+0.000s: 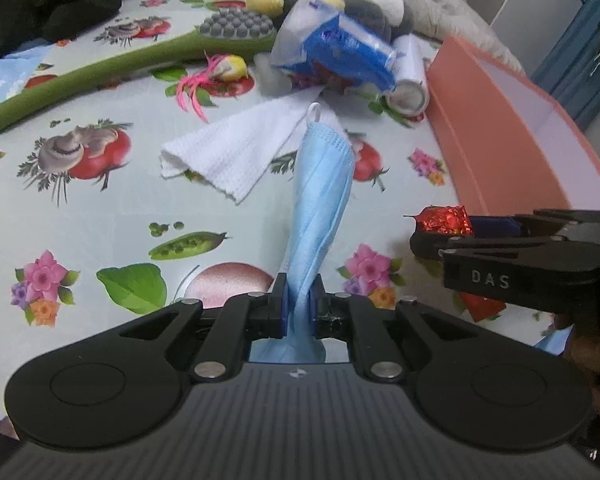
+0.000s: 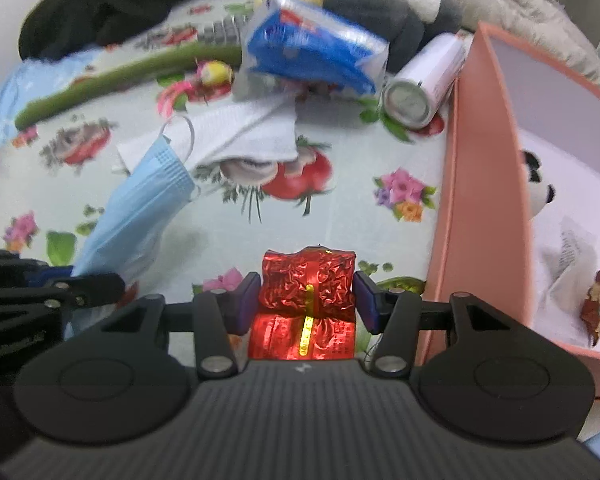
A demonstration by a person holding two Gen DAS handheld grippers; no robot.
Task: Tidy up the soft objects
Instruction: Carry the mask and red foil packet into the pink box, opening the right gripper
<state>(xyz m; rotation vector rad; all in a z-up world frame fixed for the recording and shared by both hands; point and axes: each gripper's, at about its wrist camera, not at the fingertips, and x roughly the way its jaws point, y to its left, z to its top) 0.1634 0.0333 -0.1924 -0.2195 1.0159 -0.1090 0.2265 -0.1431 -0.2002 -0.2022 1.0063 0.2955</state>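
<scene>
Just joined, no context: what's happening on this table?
A person is sorting soft items with two handheld grippers. The left gripper is shut on a blue face mask, lifted off the floral tablecloth. The right gripper has a red foil packet between its jaws, beside the pink box. Towel, tissue pack and plush still lie on the table.

Both views are taken from fisheye cameras mounted just behind each hand-held gripper, angled steeply down and close over the bench (image 1: 100, 216). The blue mask (image 1: 324, 184), white cloth (image 2: 244, 132) and pink box (image 2: 484, 184) are shared by both.
</scene>
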